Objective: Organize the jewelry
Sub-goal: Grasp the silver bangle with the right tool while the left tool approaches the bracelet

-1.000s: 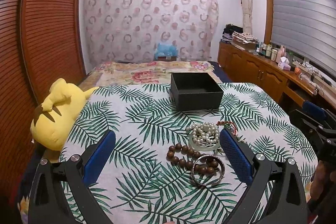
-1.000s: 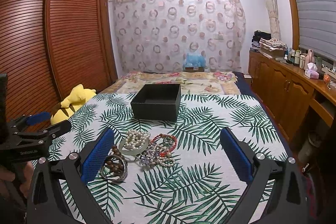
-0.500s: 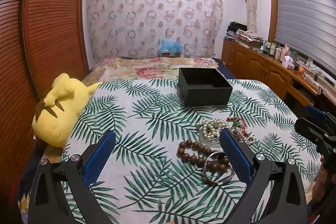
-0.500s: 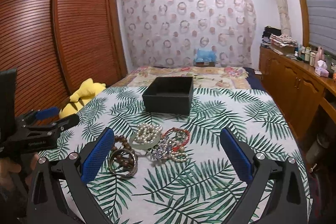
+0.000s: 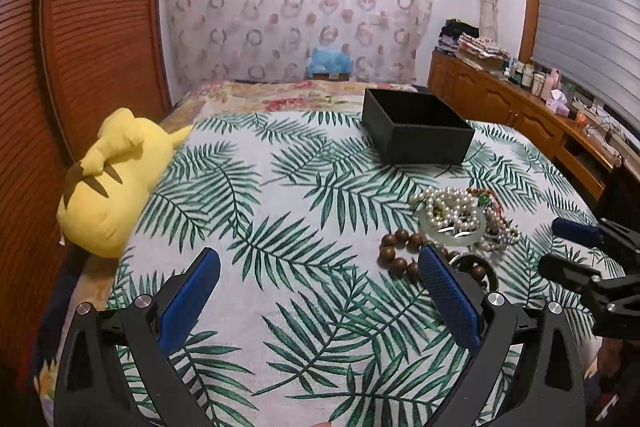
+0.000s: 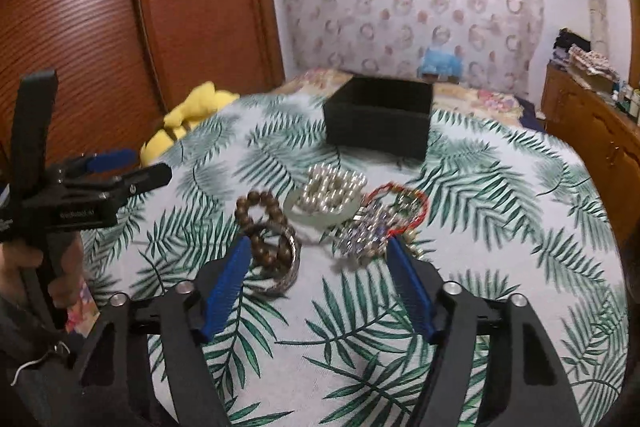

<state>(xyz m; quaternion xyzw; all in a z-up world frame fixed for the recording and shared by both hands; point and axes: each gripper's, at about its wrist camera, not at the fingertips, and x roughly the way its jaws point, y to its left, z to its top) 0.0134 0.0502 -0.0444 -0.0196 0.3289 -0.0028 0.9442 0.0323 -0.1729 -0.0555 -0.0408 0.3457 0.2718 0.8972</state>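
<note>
My room is lit evenly and softly from overhead, a cool indoor light with no hard shadows; only a faint dark strip sits under the black box. The left view is sharp. The right view is smeared by motion blur, worst on the jewelry pile and the leaf-print bedspread. Fisheye bending curves the wardrobe at nine o'clock, and black vignette fills every corner.

Each black hand-held gripper has blue pads and silver screws.
</note>
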